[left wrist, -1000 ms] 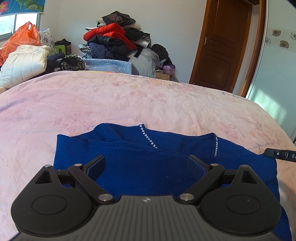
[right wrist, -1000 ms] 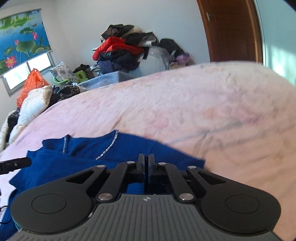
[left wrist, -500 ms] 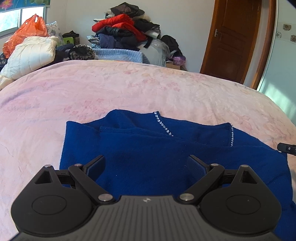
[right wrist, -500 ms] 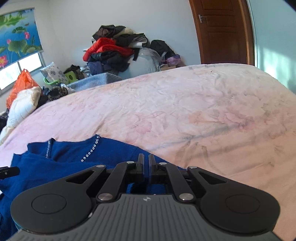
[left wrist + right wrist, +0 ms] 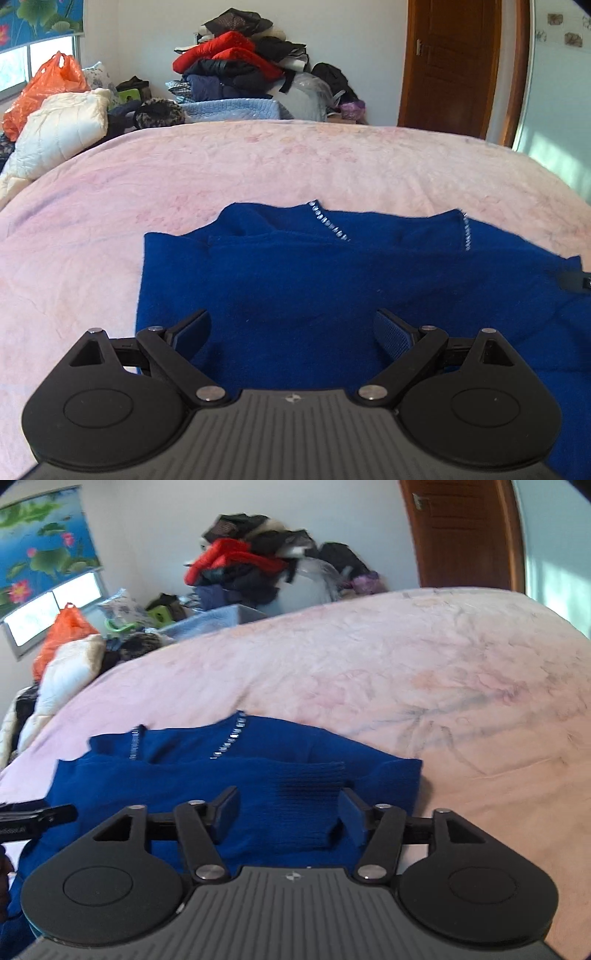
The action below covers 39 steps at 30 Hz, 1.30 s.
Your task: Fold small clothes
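A blue knit garment (image 5: 332,295) lies spread on the pink bedspread (image 5: 258,166), near the person's edge of the bed, with its rhinestone-trimmed neckline (image 5: 330,225) towards the far side. One sleeve is already laid across the body: its ribbed cuff (image 5: 306,797) sits on top of the cloth.

The right tongs (image 5: 288,812) have just been opening, and they now stand spread with the cuff lying between them, the pads clear of it on either side. Judging from this, the step in hand is the sleeve fold, and the sleeve is being let go in place. The left tongs (image 5: 291,332) are also spread wide, hovering over the lower middle of the garment and pinching nothing. A dark part of each tool shows at the edge of the other's view.

The next move likely calls for lifting the right tongs away without dragging the cuff, then taking the hem or a side edge with both tongs to fold the body over. The knit looks soft and thick, so a loose fold could slip open.
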Motion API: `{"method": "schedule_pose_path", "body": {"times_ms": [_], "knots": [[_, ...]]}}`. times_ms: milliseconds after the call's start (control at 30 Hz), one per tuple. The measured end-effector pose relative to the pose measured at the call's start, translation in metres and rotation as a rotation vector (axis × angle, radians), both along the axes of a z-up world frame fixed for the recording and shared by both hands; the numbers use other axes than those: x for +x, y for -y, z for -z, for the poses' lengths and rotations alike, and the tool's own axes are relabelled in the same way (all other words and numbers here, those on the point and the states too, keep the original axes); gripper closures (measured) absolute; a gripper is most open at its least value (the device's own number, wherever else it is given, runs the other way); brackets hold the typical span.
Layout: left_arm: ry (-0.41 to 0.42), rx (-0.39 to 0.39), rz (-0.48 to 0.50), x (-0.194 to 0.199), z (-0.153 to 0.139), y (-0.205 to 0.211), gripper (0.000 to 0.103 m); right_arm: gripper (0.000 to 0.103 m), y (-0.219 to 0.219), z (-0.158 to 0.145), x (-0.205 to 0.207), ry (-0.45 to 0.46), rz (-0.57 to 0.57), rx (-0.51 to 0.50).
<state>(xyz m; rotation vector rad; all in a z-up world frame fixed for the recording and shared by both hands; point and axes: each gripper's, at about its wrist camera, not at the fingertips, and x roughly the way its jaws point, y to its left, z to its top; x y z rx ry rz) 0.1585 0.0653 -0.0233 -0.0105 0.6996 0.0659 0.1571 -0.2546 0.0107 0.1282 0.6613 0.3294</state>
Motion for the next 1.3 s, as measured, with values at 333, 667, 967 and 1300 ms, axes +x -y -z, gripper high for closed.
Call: {"method": "schedule_pose_path", "body": {"times_ms": [333, 667, 967, 1300], "knots": [[-0.027, 0.025, -0.007, -0.021, 0.010, 0.009, 0.007, 0.025, -0.002, 0.010, -0.025, 0.001, 0.095, -0.070], [-0.046, 0.000, -0.013, -0.052, 0.024, 0.014, 0.006, 0.000, -0.029, 0.023, -0.080, -0.022, -0.024, -0.138], [0.013, 0.019, -0.023, -0.065, 0.034, 0.015, 0.000, 0.000, -0.039, 0.037, -0.092, 0.038, 0.023, -0.244], [0.028, 0.017, -0.038, -0.069, 0.036, 0.015, 0.000, 0.000, -0.041, 0.038, -0.092, 0.042, 0.019, -0.267]]}}
